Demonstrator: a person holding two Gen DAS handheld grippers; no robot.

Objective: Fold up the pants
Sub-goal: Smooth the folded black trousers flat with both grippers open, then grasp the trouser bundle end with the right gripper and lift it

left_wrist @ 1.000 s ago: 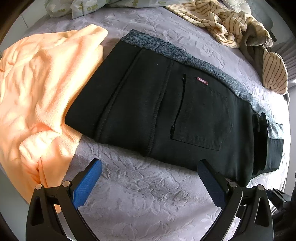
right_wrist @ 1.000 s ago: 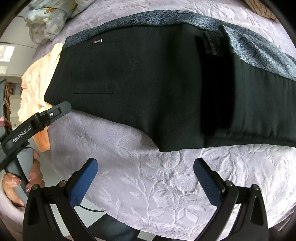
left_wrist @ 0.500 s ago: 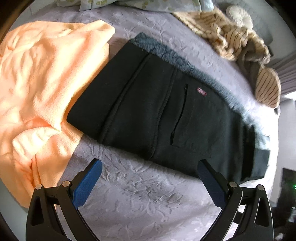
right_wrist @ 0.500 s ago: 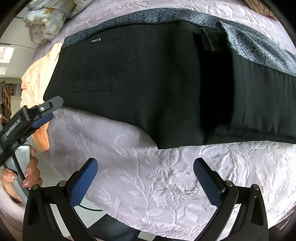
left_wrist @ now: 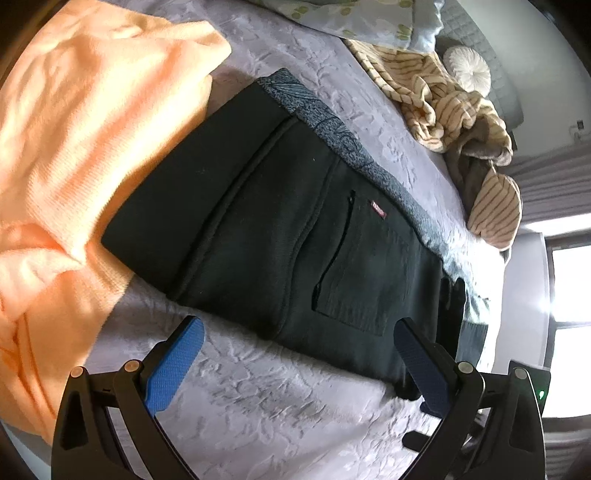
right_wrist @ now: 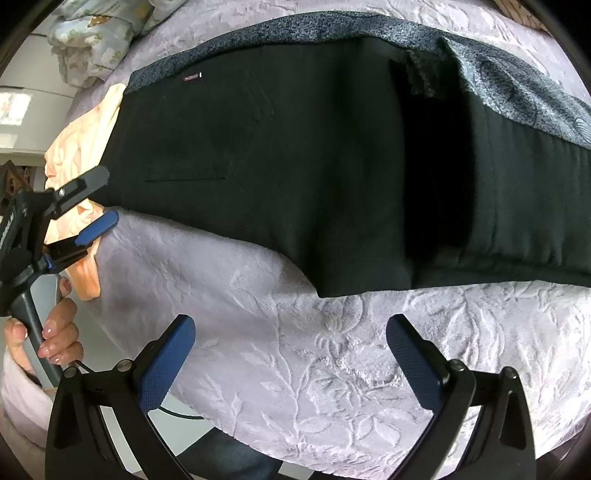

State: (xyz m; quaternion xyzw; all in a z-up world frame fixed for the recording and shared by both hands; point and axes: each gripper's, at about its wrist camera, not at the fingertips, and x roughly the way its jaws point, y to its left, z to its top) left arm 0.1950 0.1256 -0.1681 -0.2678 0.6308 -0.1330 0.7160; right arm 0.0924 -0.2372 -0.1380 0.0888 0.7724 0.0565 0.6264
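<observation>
Orange towel [left_wrist: 81, 155] lying bunched on lilac embossed bedspread [left_wrist: 266, 406]. Striped cloth [left_wrist: 458, 107] crumpling near far edge, floral bedding [right_wrist: 92, 33] sitting beyond. Window [left_wrist: 569, 284] glaring.

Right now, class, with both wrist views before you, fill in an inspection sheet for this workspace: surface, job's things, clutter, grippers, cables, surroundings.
Surface: lilac embossed bedspread, leaf pattern, bare near both grippers.
Job's things: black pants lying flat, back pocket with red label up; one end folded over a grey patterned garment beneath.
Clutter: orange knit sweater touching the pants; striped beige garment; floral bedding.
Grippers: left gripper open, empty; right gripper open, empty; both off the pants.
Cables: thin dark cable below the bed edge.
Surroundings: bright window; a hand on the left gripper's handle.
</observation>
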